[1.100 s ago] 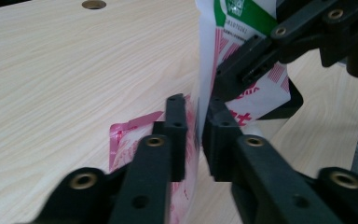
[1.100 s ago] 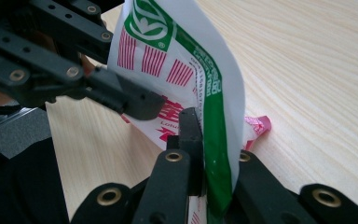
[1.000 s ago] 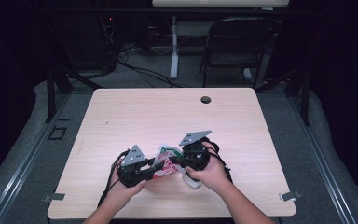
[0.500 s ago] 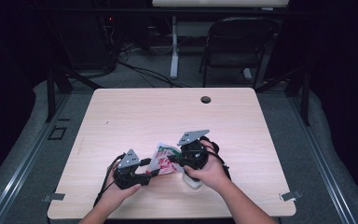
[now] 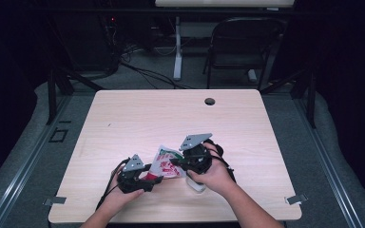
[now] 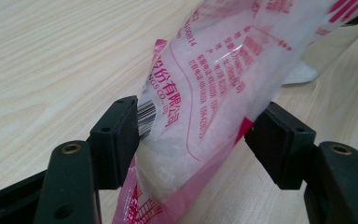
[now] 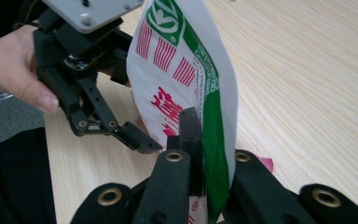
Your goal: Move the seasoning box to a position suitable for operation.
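The right tongs (image 7: pixel 200 154) are clamping the edge of the red-and-white plastic packet (image 5: pixel 167 162), holding it just above the tabletop (image 5: pixel 138 118). The left tongs (image 6: pixel 196 140) have just been opening, and the packet's lower end is hanging between their spread jaws, seemingly unpressed.

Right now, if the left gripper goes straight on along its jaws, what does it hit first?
Probably the plastic packet: it already sits between the left gripper's open jaws, which have just been opening. Beyond it lies the table.

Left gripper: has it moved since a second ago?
Yes. The left gripper has slid toward the near table edge, away from the grommet hole, its jaws just opened around the packet.
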